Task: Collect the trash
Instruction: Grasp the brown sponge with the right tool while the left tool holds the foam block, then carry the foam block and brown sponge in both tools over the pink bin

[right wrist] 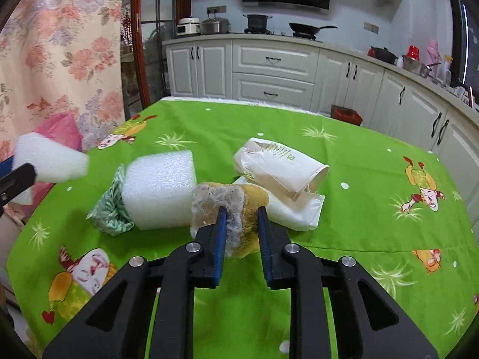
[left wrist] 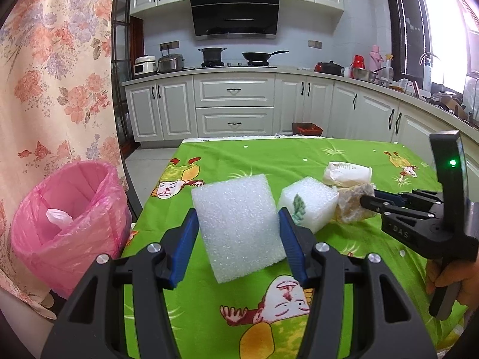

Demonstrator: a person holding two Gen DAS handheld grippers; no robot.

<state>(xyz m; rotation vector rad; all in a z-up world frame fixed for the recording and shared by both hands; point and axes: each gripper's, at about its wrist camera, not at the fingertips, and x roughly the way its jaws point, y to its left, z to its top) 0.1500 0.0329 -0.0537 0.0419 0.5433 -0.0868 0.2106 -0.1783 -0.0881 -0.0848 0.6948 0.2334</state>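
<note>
My left gripper (left wrist: 238, 213) is shut on a white foam block (left wrist: 239, 227), held a little above the green tablecloth (left wrist: 269, 155). The same block (right wrist: 49, 161) shows at the left edge of the right wrist view. My right gripper (right wrist: 242, 211) is shut on a dirty yellow sponge (right wrist: 230, 194) with grey fluff on it. In the left wrist view that gripper (left wrist: 368, 202) comes in from the right onto the sponge (left wrist: 353, 206). A second foam block (right wrist: 161, 191) lies beside the sponge, with a crumpled green-and-white wrapper (right wrist: 110, 209) at its left.
A bin lined with a pink bag (left wrist: 69, 215) stands on the floor left of the table. A crushed white paper cup (right wrist: 278, 164) and a folded white paper packet (right wrist: 296, 209) lie behind the sponge. Kitchen cabinets (left wrist: 233, 104) run along the back.
</note>
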